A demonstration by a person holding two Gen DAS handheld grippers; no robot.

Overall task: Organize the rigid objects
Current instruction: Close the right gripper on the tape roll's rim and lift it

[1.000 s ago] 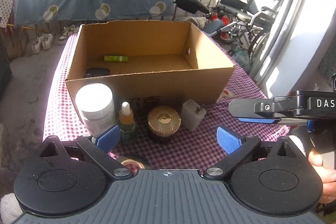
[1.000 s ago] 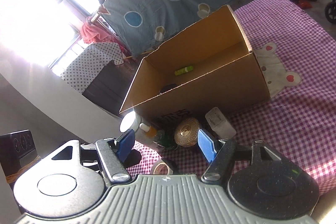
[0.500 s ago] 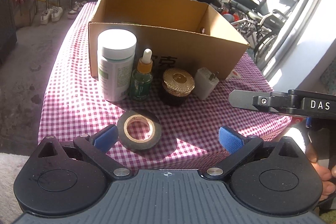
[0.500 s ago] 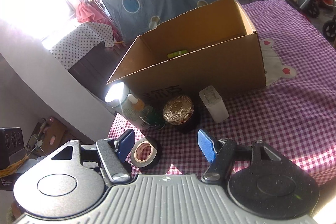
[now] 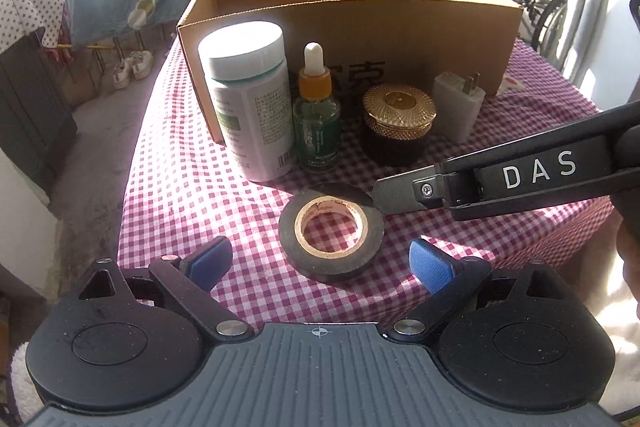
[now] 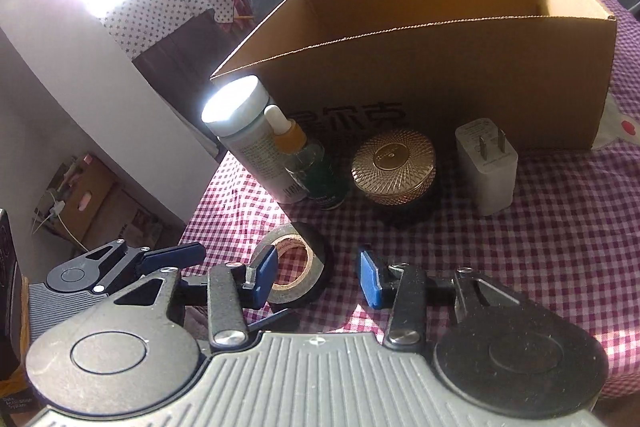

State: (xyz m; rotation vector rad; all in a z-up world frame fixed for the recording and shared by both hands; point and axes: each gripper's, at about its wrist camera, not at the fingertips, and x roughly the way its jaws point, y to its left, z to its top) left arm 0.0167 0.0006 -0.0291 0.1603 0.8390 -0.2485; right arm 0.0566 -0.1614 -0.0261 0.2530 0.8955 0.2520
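The left gripper (image 5: 320, 263) is spread wide and holds nothing; its blue pads flank the near side of a flat black roll of electrical tape with a tan cardboard core (image 5: 331, 231), which lies on the red-and-white checked tablecloth (image 5: 184, 195). The right gripper (image 6: 318, 277) is also parted and empty, its left blue pad just at the roll's rim in its own view (image 6: 294, 275), and its black finger reaches in from the right to the roll's far edge in the left view.

The roll is likely light and stiff across its width, with a slightly tacky, rubbery outer face that should not slip. Lying flat, it is best taken across the ring wall, one pad inside the core and one outside, or pinched across the whole diameter.

Behind it stand, in a row just in front of the open brown cardboard box (image 5: 400, 23): a white plastic bottle with a white cap (image 5: 250, 99), a small green glass dropper bottle with an orange collar (image 5: 317, 111), a dark jar with a ribbed gold lid (image 5: 399, 123) and a white plug charger (image 5: 458, 105). The glass dropper is tall, narrow and probably the most easily toppled.

The cloth around the roll is open on the left and right, but the table edge runs close on the near side, so a nudge toward the grippers could send it off. The box wall must be cleared by lifting over the row.
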